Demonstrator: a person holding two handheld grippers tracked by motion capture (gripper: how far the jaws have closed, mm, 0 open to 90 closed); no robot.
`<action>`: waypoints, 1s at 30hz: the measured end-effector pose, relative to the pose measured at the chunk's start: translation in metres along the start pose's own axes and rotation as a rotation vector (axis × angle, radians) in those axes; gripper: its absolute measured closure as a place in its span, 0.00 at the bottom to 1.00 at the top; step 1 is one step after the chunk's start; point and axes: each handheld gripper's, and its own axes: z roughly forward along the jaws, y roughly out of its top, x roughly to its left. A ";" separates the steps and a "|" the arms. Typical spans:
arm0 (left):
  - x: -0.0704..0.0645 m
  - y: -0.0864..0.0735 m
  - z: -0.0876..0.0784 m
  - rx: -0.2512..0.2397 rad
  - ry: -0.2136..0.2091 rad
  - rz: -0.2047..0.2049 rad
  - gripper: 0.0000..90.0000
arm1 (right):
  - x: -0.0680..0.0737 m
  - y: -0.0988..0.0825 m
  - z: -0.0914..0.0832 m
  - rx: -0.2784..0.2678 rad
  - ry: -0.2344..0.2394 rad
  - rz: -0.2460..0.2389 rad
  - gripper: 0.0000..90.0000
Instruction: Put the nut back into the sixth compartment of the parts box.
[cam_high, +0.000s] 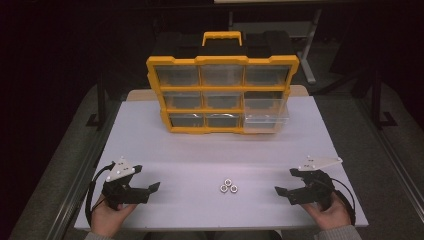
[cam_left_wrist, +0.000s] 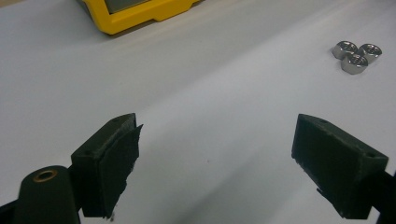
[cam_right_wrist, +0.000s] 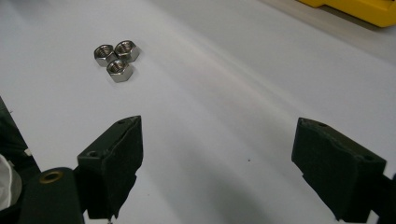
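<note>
A white tabletop (cam_high: 200, 155) fills the middle of the high view, brightly lit across its surface while the room around it falls off into near darkness. A strip of bare wood (cam_high: 300, 90) shows along its far edge. Metal rails (cam_high: 82, 185) run along both long sides, with black uprights (cam_high: 101, 95) rising from the frame on the left and on the right. The floor (cam_high: 350, 120) is a dull grey and looks like carpet. Beyond the far end stands a pale piece of furniture (cam_high: 280, 25) with a light slanted leg (cam_high: 311, 50), its upper part lost in shadow.
</note>
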 end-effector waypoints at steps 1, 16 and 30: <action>0.000 0.000 0.000 0.000 0.000 -0.003 0.16 | 0.000 0.000 0.000 -0.002 0.001 -0.003 0.17; 0.001 0.000 -0.001 -0.004 0.002 -0.008 0.16 | 0.006 0.012 0.001 0.016 0.033 -0.018 0.19; 0.000 -0.001 0.000 0.004 -0.002 0.000 0.16 | 0.021 0.040 0.019 0.086 0.090 -0.068 0.24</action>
